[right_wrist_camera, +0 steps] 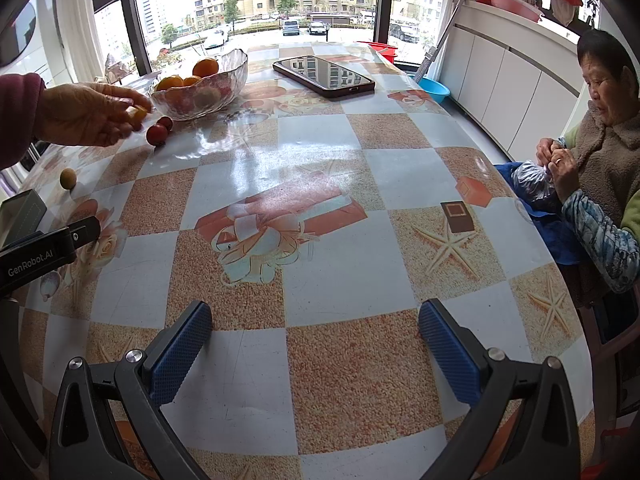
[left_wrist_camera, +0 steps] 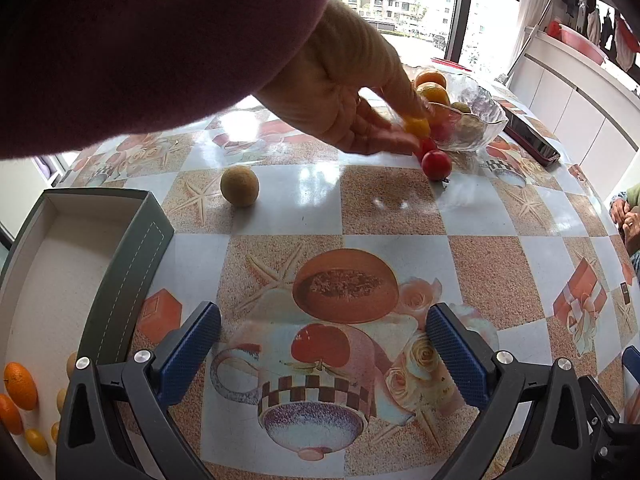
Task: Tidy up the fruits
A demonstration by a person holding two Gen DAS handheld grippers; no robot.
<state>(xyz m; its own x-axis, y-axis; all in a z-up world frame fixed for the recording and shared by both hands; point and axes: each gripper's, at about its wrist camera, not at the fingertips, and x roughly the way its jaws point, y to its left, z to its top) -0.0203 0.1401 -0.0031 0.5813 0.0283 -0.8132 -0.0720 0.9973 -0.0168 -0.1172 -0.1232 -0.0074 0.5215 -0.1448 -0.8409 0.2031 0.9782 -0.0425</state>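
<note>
My left gripper [left_wrist_camera: 322,340] is open and empty, low over the patterned table. My right gripper [right_wrist_camera: 314,336] is open and empty too. A bare hand [left_wrist_camera: 340,112] holds a small yellow fruit [left_wrist_camera: 416,126] beside a glass bowl [left_wrist_camera: 476,120] of oranges and other fruit; it also shows in the right wrist view [right_wrist_camera: 80,116]. Two red cherry tomatoes [left_wrist_camera: 436,164] lie by the bowl. A tan round fruit [left_wrist_camera: 239,185] lies alone on the table. A grey box [left_wrist_camera: 116,264] at the left holds oranges [left_wrist_camera: 20,386] and small yellow fruits.
A phone [right_wrist_camera: 324,76] lies on the table behind the bowl [right_wrist_camera: 200,88]. A seated person [right_wrist_camera: 600,152] is at the table's right edge. The left gripper's body [right_wrist_camera: 44,250] shows at the left of the right wrist view.
</note>
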